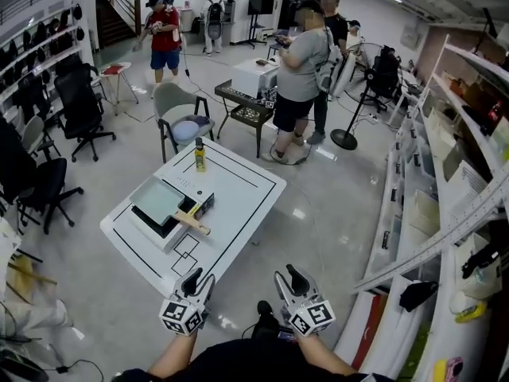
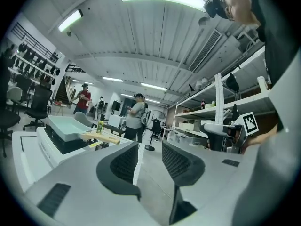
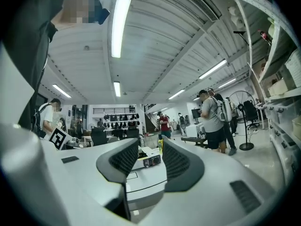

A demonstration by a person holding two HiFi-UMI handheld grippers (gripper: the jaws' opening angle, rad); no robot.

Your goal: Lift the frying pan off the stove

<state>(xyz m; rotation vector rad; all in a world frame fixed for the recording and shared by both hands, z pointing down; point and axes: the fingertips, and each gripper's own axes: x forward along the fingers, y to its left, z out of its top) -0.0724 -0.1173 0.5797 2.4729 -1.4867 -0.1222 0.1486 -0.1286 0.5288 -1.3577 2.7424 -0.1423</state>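
A yellow-green bottle (image 1: 200,156) stands at the desk's (image 1: 242,193) far edge, a grey chair (image 1: 180,111) beyond it. The frying pan (image 1: 157,200) sits on the stove (image 1: 148,231), left of centre. Shelves line the right of the frame. The left gripper (image 1: 199,279) and right gripper (image 1: 288,275), at bottom centre, both gape slightly and hold nothing.

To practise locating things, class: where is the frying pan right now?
Head view, left of centre: the pan sits on the stove, on the left part of the white table, with the yellow bottle beyond it.
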